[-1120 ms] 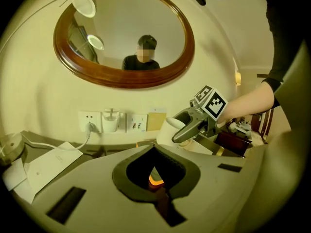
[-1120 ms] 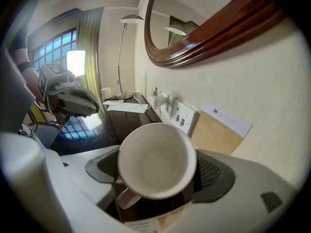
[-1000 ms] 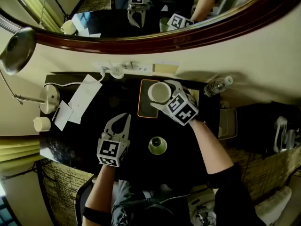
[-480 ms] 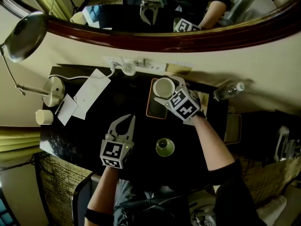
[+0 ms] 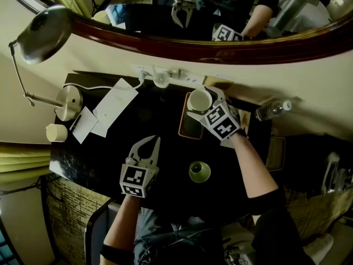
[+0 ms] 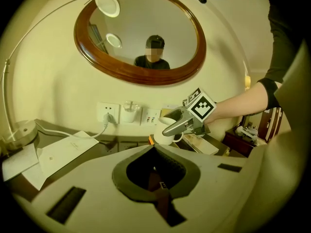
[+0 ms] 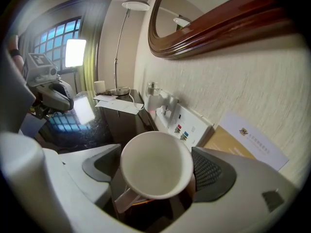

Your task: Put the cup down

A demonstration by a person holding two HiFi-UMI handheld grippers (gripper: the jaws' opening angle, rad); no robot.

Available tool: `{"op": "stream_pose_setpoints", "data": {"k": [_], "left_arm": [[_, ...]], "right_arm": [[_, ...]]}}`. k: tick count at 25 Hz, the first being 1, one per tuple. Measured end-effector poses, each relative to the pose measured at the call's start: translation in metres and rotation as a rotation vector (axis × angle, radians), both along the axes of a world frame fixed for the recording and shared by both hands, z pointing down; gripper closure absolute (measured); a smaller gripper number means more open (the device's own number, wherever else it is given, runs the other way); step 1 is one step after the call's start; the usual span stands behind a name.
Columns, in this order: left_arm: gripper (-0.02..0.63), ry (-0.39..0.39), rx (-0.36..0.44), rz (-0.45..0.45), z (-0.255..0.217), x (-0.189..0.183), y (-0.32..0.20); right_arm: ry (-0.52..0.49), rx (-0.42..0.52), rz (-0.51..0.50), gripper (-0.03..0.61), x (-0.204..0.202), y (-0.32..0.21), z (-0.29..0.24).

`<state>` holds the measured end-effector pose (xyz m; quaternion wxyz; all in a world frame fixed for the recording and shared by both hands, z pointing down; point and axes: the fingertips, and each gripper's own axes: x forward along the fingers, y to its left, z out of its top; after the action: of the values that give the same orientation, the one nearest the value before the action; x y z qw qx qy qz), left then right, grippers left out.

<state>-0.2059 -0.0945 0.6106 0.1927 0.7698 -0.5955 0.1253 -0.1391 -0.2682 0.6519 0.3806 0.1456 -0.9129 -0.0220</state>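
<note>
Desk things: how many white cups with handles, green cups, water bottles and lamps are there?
White cup with a handle: 1
Green cup: 1
Water bottle: 1
Lamp: 1
Total: 4

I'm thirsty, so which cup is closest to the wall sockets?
The white cup at the orange-rimmed tray; the green cup stands mid-table, farther out.

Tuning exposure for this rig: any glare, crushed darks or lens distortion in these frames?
Head view: the black tabletop is very dark against the bright cream wall, and the cup is sharp. Left gripper view: heavy fisheye vignette, yellowish cast, mirror bowed. Right gripper view: the window is blown out, its reflection glares on the tabletop, and the edges of the frame are stretched.
</note>
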Motion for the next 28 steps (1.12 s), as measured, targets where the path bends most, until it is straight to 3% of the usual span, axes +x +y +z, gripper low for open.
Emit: {"op": "stream_pose_setpoints", "data": {"k": [8, 10, 14, 16, 20, 24, 28], "left_arm": [[0.609, -0.01, -0.012, 0.018, -0.023, -0.002, 0.016], [0.609, -0.002, -0.007, 0.027, -0.039, 0.0, 0.021], [0.608, -0.01, 0.007, 0.07, -0.076, 0.004, 0.033], [0.608, -0.02, 0.014, 0.092, -0.094, 0.006, 0.039], [0.608, -0.03, 0.035, 0.138, -0.122, 0.01, 0.049], [0.608, -0.036, 0.056, 0.151, -0.142, 0.007, 0.059], [0.608, -0.013, 0.058, 0.191, -0.153, 0.013, 0.069]], "right_arm": [[-0.045, 0.01, 0.035, 0.092, 0.006, 0.011, -0.045], [-0.064, 0.005, 0.05, 0.137, 0.011, 0.022, -0.063], [-0.103, -0.015, 0.089, 0.153, 0.027, 0.054, -0.101], [-0.128, -0.013, 0.122, 0.282, 0.039, 0.069, -0.12], [-0.178, -0.032, 0.226, 0.464, 0.074, 0.095, -0.151], [-0.209, -0.058, 0.291, 0.567, 0.105, 0.125, -0.171], [-0.23, -0.052, 0.353, 0.57, 0.137, 0.16, -0.181]]}}
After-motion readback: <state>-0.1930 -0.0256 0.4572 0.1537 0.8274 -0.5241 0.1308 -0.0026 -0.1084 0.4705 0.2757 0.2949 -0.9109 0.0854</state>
